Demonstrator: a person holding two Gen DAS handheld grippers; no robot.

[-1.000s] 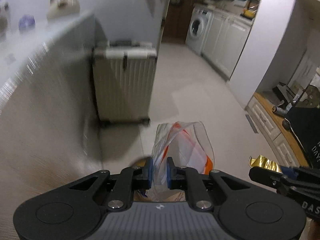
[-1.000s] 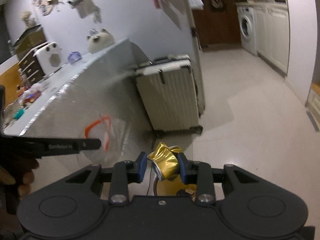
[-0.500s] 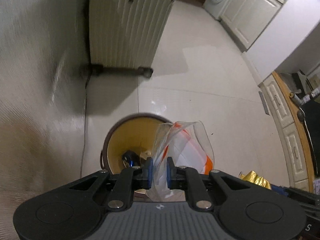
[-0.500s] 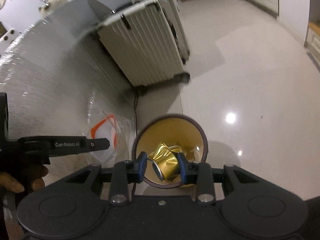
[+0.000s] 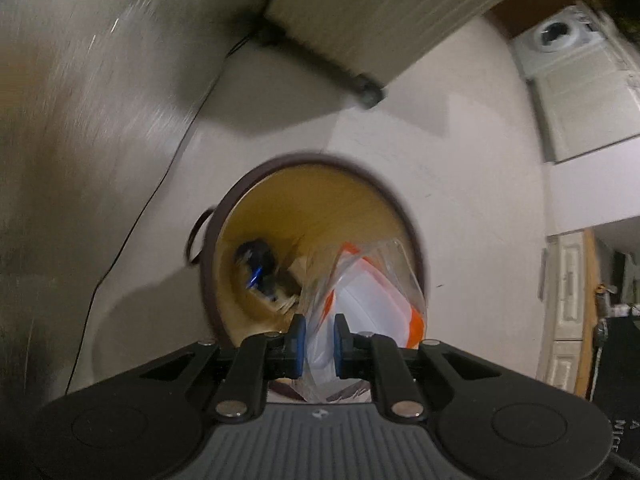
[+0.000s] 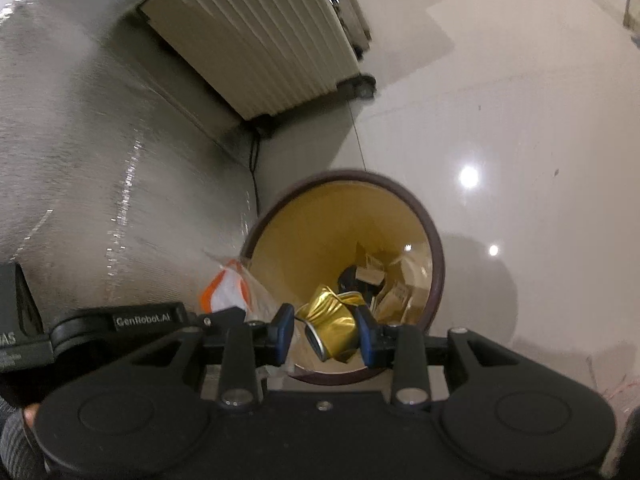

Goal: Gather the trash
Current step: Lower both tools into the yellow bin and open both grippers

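Hovering over the round bin w/ the dark brown rim and yellow inside (image 6: 434, 256), both grippers look ready to let go. The right gripper (image 6: 325, 334) pinches a crushed gold metal can (image 6: 334, 320) between its blue pads; the can hangs just above the near edge of the bin mouth, so I'd guess it's held there to fall straight in w/o clipping the rim. The left gripper (image 5: 319, 340) is pressed together on a clear plastic bag w/ orange and white print (image 5: 372, 292). From the left wrist view the bag sags over the right part of the opening. From the right wrist view it (image 6: 230, 292) sits beside the bin's left rim, against the grey textured wall (image 6: 80, 160), so it's probably only partly over the mouth.

Bin's got stuff in it already: a dark object w/ a blue glint (image 5: 258, 268) and some cardboard or paper scraps (image 6: 394, 292) at the bottom, too blurry to name further.

A thin black cable (image 5: 132, 232) runs down the floor next to the bin, and a ribbed cream suitcase on wheels (image 6: 264, 40) stands behind it, well apart.

Likely next: open on the can first, then nudge the bag inward. Bag is light and floppy, so it could catch on the rim or drift outside.
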